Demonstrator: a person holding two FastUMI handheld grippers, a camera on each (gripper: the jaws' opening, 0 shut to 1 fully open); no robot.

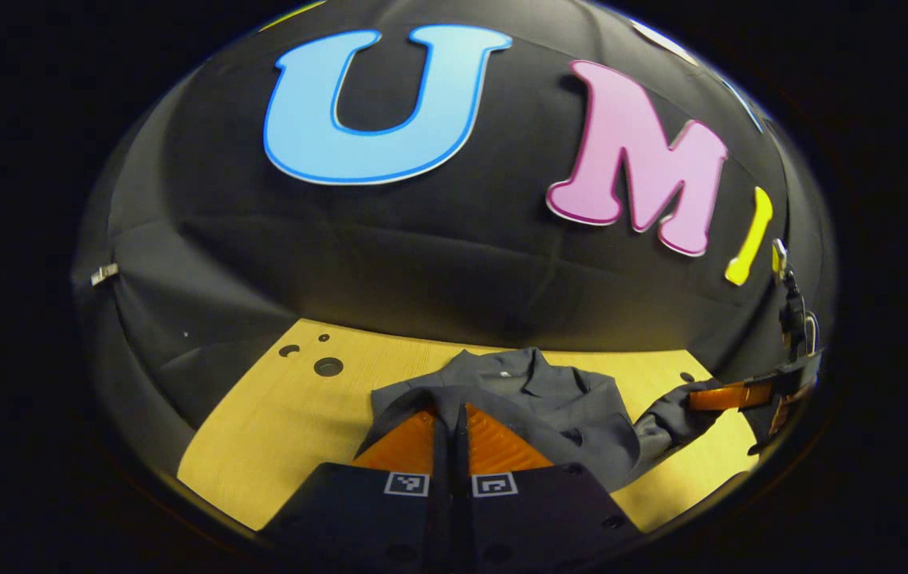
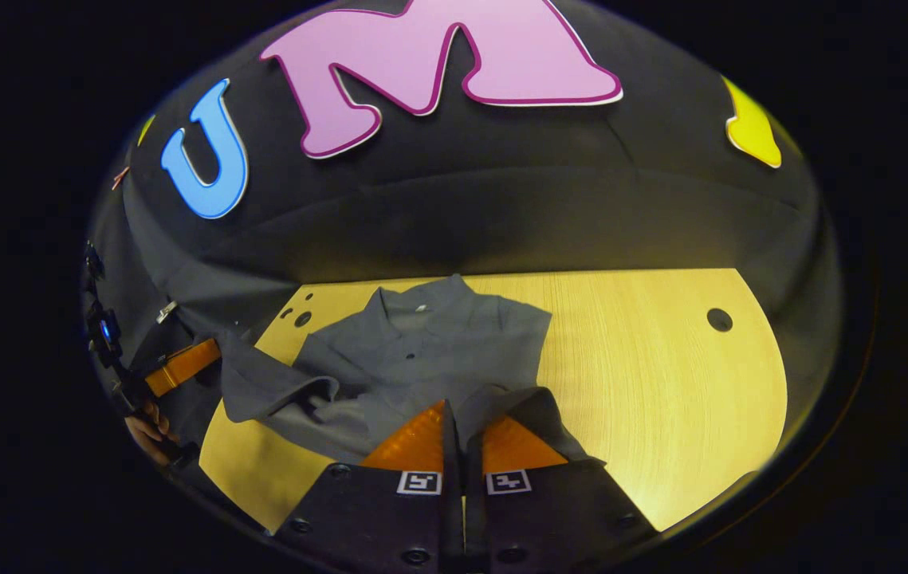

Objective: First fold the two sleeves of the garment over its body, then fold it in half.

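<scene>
A dark grey collared shirt (image 1: 537, 387) lies on the wooden table (image 1: 278, 430), collar (image 2: 420, 307) at the far side. In the left gripper view my left gripper (image 1: 454, 410) is shut on a near edge of the shirt, with cloth draped over its orange fingers (image 1: 410, 442). My right gripper (image 1: 729, 396) shows at the right, pinching a stretched corner of the cloth. In the right gripper view my right gripper (image 2: 454, 405) is shut on the shirt's near edge (image 2: 517, 402), and my left gripper (image 2: 182, 363) holds the other corner at the left. The near part of the shirt (image 2: 422, 351) is raised off the table (image 2: 661, 359).
Round holes mark the tabletop (image 1: 328, 367) (image 2: 719, 320). Black cloth walls close in the table on the far side and both flanks. A hand (image 2: 147, 430) holds the left gripper. Bare wood lies right of the shirt in the right gripper view.
</scene>
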